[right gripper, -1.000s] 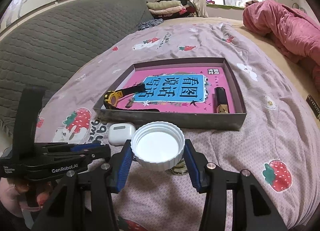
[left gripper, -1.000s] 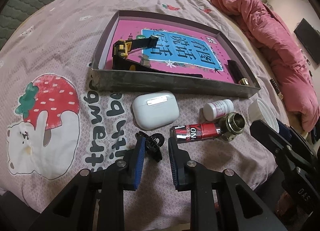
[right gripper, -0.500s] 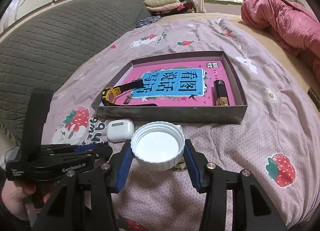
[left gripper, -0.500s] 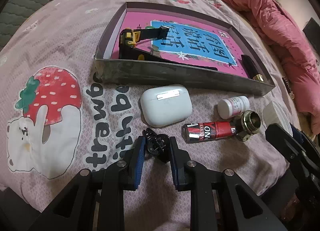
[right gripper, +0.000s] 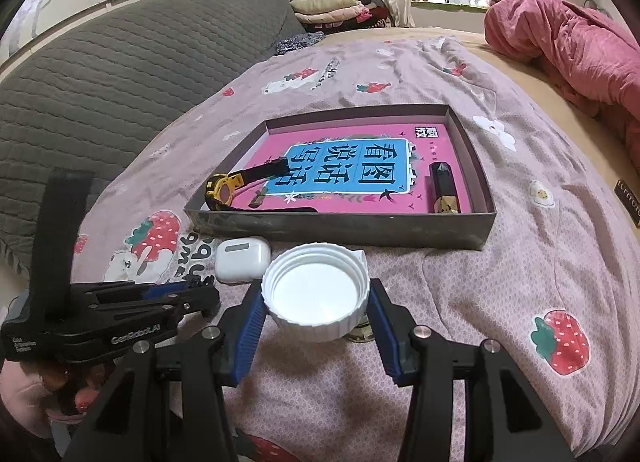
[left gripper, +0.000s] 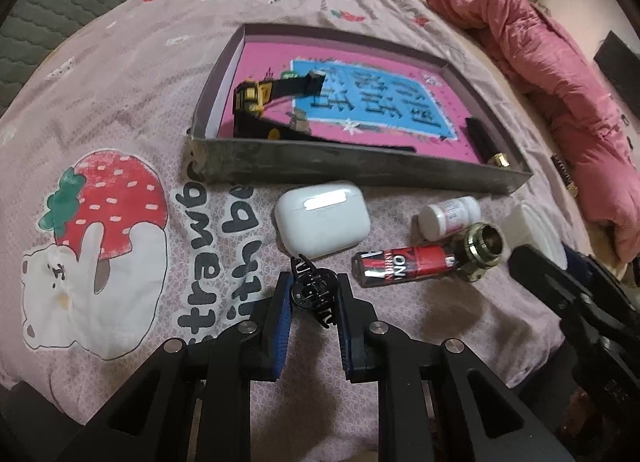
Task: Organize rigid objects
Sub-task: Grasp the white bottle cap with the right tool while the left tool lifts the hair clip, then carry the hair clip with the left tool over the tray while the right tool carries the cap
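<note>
My left gripper (left gripper: 311, 291) is shut on a small black hair claw (left gripper: 313, 291), just above the bedsheet, in front of a white earbuds case (left gripper: 322, 219). My right gripper (right gripper: 316, 302) is shut on a white ribbed jar lid (right gripper: 315, 297), held above the bed. A shallow grey box (right gripper: 340, 228) lined with a pink and blue book cover lies beyond; a yellow and black watch (right gripper: 224, 191) and a dark lipstick tube (right gripper: 443, 189) lie in it. A red tube (left gripper: 404, 264), a brass cap (left gripper: 482, 244) and a small white bottle (left gripper: 448, 217) lie right of the case.
The bed is covered by a mauve strawberry-print sheet (right gripper: 540, 262). A pink quilt (right gripper: 560, 46) is bunched at the far right. A grey quilted headboard (right gripper: 100, 74) rises on the left. The left gripper's body (right gripper: 100, 322) shows in the right wrist view.
My left gripper has moved forward over the hair claw and closed on it. My right gripper holds the lid as before and has drifted slightly.
</note>
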The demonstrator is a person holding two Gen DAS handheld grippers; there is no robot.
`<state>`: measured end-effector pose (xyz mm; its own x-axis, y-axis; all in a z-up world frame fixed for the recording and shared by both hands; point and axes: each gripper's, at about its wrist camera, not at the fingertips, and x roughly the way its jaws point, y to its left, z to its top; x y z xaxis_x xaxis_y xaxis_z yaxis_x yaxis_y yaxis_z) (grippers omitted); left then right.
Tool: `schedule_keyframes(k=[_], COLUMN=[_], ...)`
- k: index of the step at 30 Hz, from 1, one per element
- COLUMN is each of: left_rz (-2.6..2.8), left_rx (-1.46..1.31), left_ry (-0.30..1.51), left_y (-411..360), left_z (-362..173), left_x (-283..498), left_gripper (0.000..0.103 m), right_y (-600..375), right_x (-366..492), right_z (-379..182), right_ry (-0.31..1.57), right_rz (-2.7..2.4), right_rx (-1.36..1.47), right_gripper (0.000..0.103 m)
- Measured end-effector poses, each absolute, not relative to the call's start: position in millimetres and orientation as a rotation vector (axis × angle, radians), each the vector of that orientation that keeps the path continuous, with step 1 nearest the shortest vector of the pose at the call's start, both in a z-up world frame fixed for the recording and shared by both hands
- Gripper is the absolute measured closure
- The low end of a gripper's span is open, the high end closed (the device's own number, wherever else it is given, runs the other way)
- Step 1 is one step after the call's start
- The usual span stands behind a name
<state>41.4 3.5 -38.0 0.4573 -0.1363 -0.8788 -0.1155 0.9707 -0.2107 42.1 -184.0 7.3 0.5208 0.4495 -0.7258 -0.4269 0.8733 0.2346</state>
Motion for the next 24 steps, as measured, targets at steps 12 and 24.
schedule_keyframes(k=[12,24], left_rz=[-0.034,-0.035], left_rx=[-0.248,-0.242], left_ry=[1.033,0.988], left_y=[1.2,-1.6], left_z=[-14.0,8.2], left_x=[34.9,45.6], left_gripper=[0.082,0.082], right_y=[-186.7,-187.8], right_x=[40.2,44.8], right_z=[16.9,34.8], right_ry=[0.842,0.786], right_rz=[0.526,0.518], right_rx=[0.035,0.037], right_gripper=[0.053,0.053])
